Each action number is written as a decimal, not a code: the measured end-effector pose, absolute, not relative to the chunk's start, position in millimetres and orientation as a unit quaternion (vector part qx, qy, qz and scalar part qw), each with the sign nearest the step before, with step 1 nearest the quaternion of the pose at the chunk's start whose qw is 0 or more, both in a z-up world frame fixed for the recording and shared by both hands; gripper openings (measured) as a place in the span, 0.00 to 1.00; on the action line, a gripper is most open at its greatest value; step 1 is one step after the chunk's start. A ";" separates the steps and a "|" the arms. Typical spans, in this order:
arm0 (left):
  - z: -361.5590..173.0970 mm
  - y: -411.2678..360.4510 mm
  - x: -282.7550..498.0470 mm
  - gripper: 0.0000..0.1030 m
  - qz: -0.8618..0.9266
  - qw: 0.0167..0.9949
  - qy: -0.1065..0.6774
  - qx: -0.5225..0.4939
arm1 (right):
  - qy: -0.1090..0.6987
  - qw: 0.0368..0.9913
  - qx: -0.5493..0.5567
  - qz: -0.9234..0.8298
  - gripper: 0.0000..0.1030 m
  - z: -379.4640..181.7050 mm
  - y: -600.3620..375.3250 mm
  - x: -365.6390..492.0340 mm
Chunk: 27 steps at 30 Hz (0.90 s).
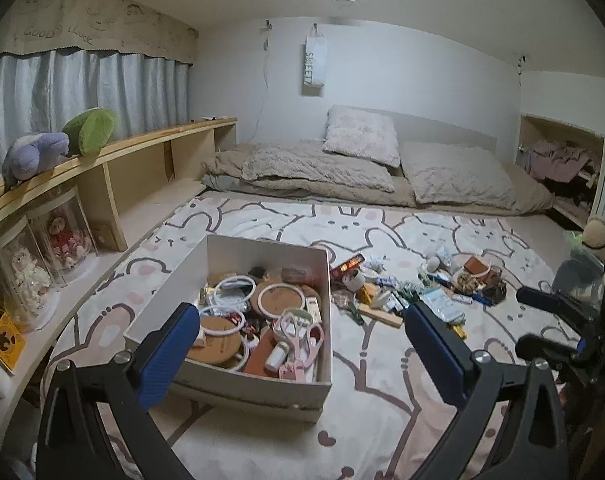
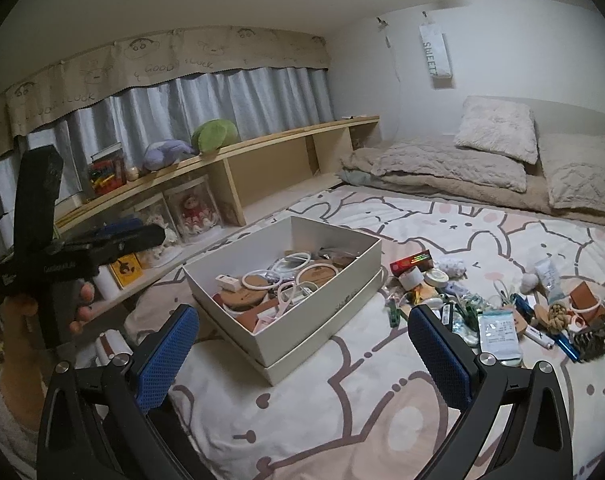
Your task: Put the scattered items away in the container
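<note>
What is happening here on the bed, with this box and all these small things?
A person holds a claw in each hand and is tidying small items into a white box on the bunny-print blanket. The box already holds rings, scissors and other bits. A pile of loose items still lies on the blanket to the right of the box. Both the left claw and the right claw are open and empty.

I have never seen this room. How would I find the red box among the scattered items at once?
Start from the white cardboard box in the middle of the bunny-print blanket. Just beyond its far right corner, where the pile of loose items begins, lies the red box. It is the only flat, bright red rectangular pack there, with a shiny strip on top.
</note>
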<state>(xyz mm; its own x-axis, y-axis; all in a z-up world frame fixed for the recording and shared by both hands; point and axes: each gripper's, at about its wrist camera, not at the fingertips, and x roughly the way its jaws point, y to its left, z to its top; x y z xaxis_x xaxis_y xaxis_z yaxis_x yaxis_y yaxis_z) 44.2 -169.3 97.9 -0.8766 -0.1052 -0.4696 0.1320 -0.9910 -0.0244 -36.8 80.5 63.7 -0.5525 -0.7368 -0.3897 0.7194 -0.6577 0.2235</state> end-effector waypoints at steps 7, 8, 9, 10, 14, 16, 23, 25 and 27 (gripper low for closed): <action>88.4 -157.2 59.1 1.00 -0.969 0.070 0.012 0.234 | -0.020 0.404 0.231 -0.885 1.00 59.1 87.7 -35.9; 87.2 -156.1 60.6 1.00 -0.970 0.070 0.012 0.234 | -0.020 0.403 0.231 -0.885 1.00 58.5 88.9 -35.5; 86.2 -155.4 61.9 1.00 -0.970 0.070 0.014 0.233 | -0.020 0.401 0.231 -0.886 1.00 58.0 90.0 -34.8; 85.5 -154.9 63.1 1.00 -0.970 0.071 0.016 0.233 | -0.019 0.400 0.231 -0.887 1.00 57.4 91.1 -34.0; 80.6 -153.2 67.8 1.00 -0.970 0.075 0.016 0.230 | -0.019 0.396 0.231 -0.889 1.00 54.2 94.6 -31.4; 76.9 -152.6 69.6 1.00 -0.970 0.075 0.014 0.232 | -0.021 0.391 0.231 -0.891 1.00 52.1 96.4 -30.3; 62.0 -153.3 70.9 1.00 -0.966 0.090 0.006 0.243 | -0.023 0.387 0.234 -0.892 1.00 46.7 100.7 -29.0; 57.9 -153.4 71.3 1.00 -0.965 0.090 0.006 0.247 | -0.025 0.389 0.233 -0.891 1.00 45.9 100.6 -28.3; 54.6 -154.3 72.2 1.00 -0.964 0.087 0.010 0.251 | -0.017 0.386 0.232 -0.893 1.00 45.0 98.8 -27.0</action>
<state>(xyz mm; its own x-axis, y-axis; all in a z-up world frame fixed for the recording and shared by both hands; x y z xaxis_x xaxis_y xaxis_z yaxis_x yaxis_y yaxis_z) 72.2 -154.3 54.6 -0.8591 -0.1630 -0.4852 0.1726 -0.9847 0.0252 -27.0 98.8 45.0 -0.5946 -0.6968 -0.4011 0.6813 -0.7016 0.2089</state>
